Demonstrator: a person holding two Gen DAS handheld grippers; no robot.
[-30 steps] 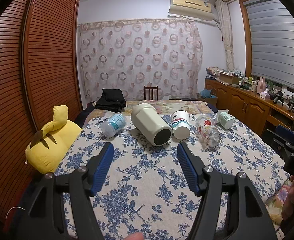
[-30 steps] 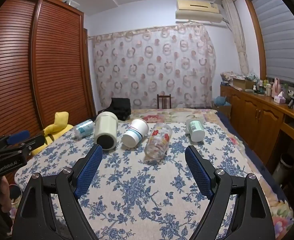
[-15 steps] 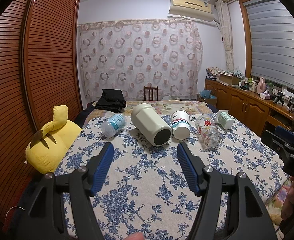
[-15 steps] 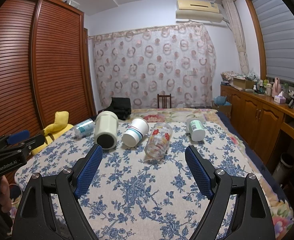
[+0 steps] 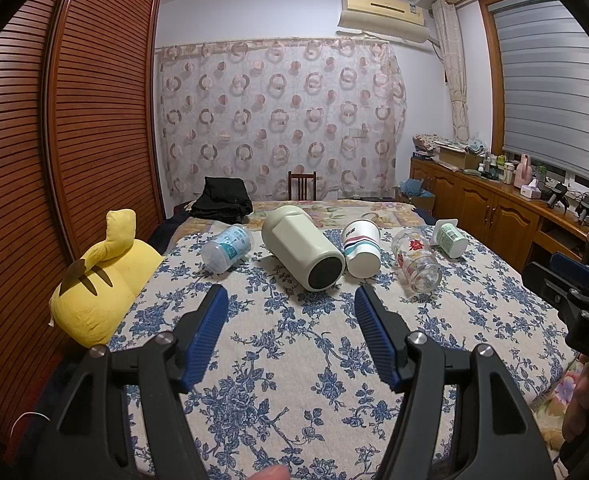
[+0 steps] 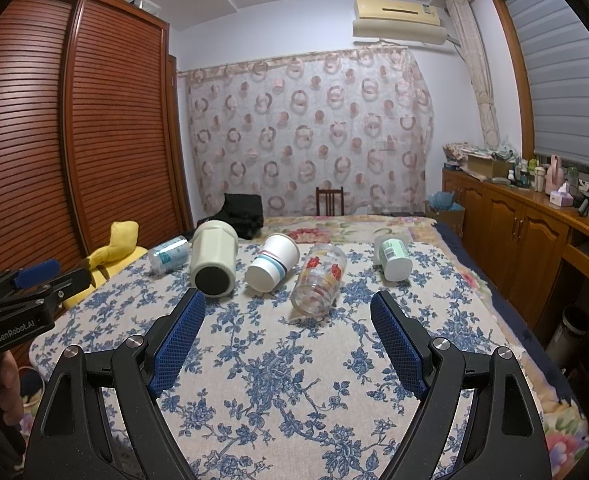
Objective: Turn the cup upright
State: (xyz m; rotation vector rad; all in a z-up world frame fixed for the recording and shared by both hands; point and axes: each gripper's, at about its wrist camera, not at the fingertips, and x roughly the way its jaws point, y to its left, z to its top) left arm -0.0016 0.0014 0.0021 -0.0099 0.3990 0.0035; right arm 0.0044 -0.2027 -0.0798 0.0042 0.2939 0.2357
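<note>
The left gripper (image 5: 290, 300) is held low over the flowery bedspread (image 5: 294, 360), its jaws spread wide with nothing between them. The right gripper (image 6: 284, 308) is held the same way, wide and empty. "GenRobot.AI" can be read on the left gripper's side in the right view. 5 cups are seen lying on their sides at 12 o'clock. The paper cup (image 6: 272, 262) with stripes is found between the big cream cup (image 6: 213, 258) and the glass cup (image 6: 319, 280).
</note>
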